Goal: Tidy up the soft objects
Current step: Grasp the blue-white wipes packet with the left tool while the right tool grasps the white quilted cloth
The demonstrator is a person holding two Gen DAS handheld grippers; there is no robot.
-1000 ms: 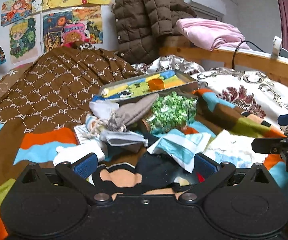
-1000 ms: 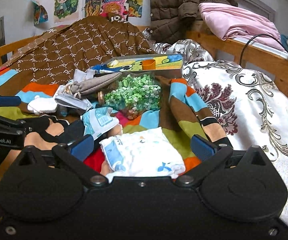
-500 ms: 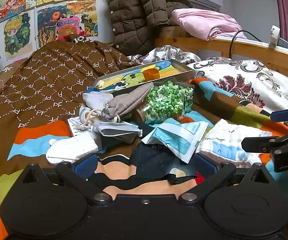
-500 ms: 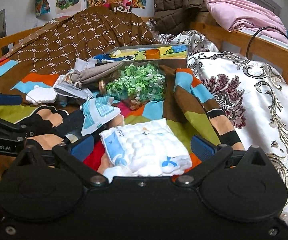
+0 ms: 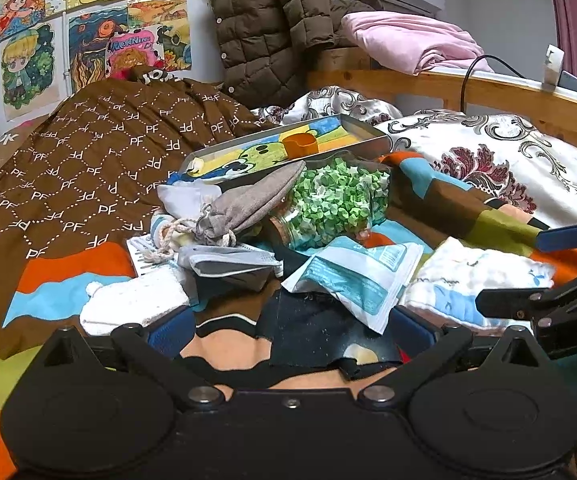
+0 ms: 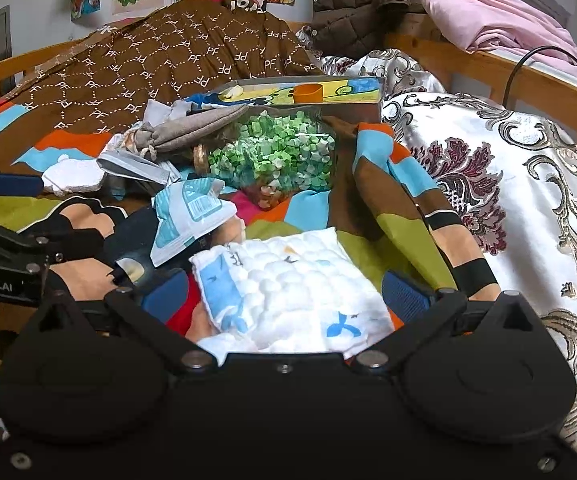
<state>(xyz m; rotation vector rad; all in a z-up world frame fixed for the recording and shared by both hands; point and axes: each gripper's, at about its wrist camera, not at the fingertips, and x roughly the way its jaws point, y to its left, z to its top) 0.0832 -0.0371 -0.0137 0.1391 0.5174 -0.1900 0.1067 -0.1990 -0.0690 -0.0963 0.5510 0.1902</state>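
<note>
Lying near the bed's near edge, the white quilted cloth is bracketed by the spread-apart right tool, apparently for pickup, while the left tool, likewise agape, is poised over a dark garment.

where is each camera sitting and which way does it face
Left wrist: on the left gripper, low over the bed, facing the headboard wall across the dark fabric item between its open fingers; the right gripper enters from the right.
Right wrist: on the right gripper, facing the same way, open fingers on either side of the white quilted cloth with blue prints; the left gripper shows at left.
Shared: clear jar of green paper stars, grey drawstring pouch.
</note>
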